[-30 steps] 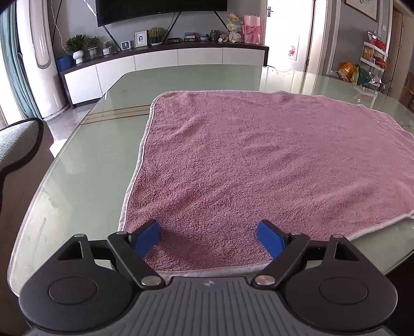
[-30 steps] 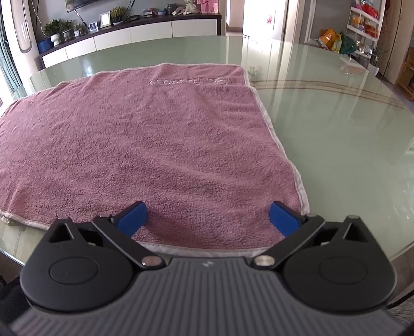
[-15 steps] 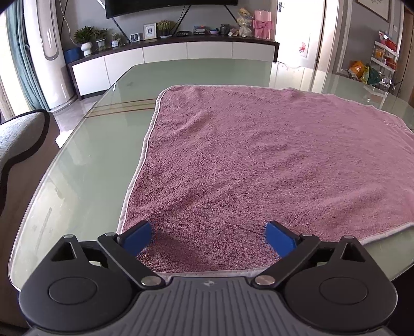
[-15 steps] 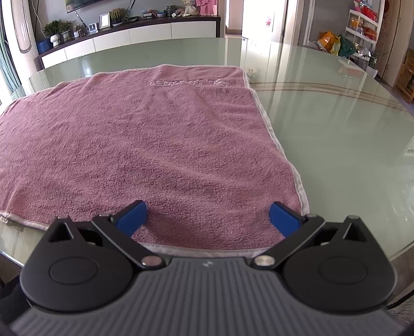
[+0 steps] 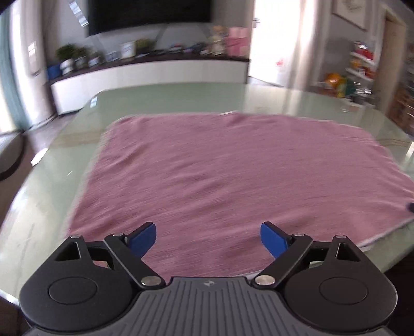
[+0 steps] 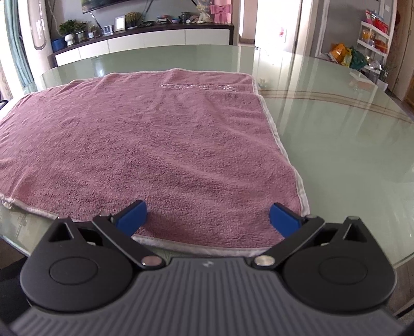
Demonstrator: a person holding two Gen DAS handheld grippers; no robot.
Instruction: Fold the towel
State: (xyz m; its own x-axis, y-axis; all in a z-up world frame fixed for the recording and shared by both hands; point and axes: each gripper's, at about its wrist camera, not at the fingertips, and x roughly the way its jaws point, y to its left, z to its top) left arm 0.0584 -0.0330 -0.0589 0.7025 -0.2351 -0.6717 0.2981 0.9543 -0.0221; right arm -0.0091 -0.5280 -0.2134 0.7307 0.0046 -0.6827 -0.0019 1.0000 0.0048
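The towel (image 6: 145, 144), a dusty pink terry cloth with a pale hem, lay spread flat on the glass table (image 6: 336, 134), filling the centre and left of the right wrist view. Near its far edge a second layer showed as a step across the cloth (with a line of raised lettering on it, too small to read). Its near hem ran along the lower middle of that frame, close to the table's edge.

In the left wrist view the same towel (image 5: 227, 175) covered the middle of the frame, blurred by motion, with bare table (image 5: 44, 193) at the left.

The right gripper (image 6: 207, 215) sat at the bottom of its frame with its blue pads (image 6: 132, 213) spread wide over the towel's near right corner, nothing pinched between them. The left gripper (image 5: 208, 237) hung over the near part of the towel, its blue pads (image 5: 143, 236) also wide apart but closing in, with only flat cloth below the gap and nothing gripped.

Beyond the table, along the top of both frames, stood a long white cabinet (image 6: 145, 41) with potted plants (image 6: 68, 29) and a pink box (image 6: 220, 10) on it. A shelf of colourful packets (image 6: 375, 28) stood at the upper right.
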